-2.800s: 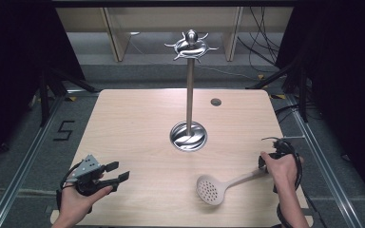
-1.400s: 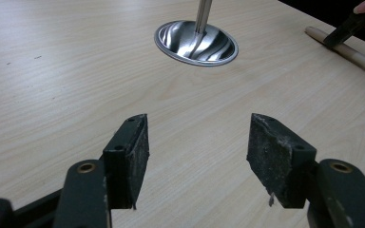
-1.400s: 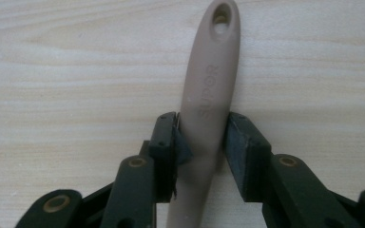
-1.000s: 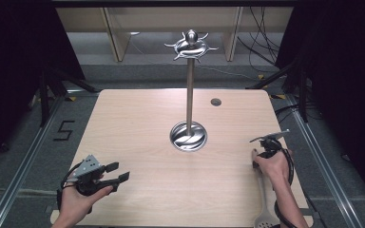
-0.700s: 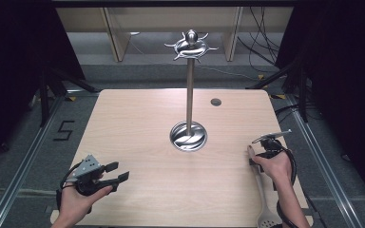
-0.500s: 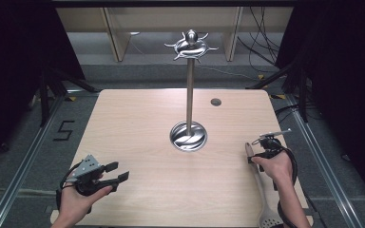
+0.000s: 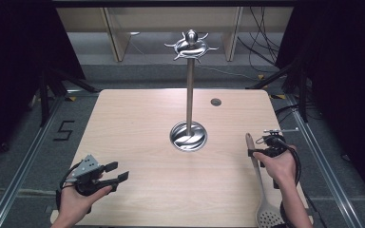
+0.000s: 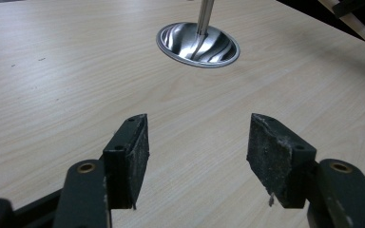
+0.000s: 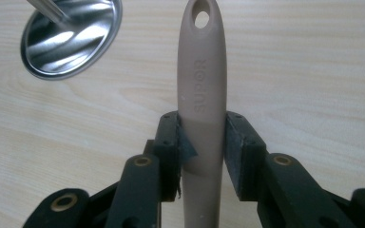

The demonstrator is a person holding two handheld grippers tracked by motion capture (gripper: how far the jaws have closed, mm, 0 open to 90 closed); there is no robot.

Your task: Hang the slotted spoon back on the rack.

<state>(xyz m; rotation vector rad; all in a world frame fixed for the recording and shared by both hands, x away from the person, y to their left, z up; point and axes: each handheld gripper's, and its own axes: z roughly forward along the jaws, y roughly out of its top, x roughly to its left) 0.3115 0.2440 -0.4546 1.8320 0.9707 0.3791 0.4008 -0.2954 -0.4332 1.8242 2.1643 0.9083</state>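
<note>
A beige slotted spoon (image 7: 258, 178) lies along the table's right side, its handle tip pointing away from me and its perforated head (image 7: 268, 218) at the near edge. My right gripper (image 7: 257, 152) is shut on its handle (image 9: 202, 85), which has a hanging hole near the tip. A steel utensil stand (image 7: 189, 90) rises from a round shiny base (image 7: 188, 135) at mid-table, with hooks at its top (image 7: 190, 45). The left gripper (image 7: 115, 172) rests open at the near left, and between its pads (image 8: 132, 156) is bare wood.
The table is light wood (image 7: 142, 123) with a small dark round hole (image 7: 216, 101) at the far right. The stand's base (image 8: 198, 42) lies ahead of the left gripper. Dark floor and metal rails surround the table.
The spoon has swung round in the right gripper: its head went from mid-table to the near right edge, and its handle now points away. The left gripper has not moved.
</note>
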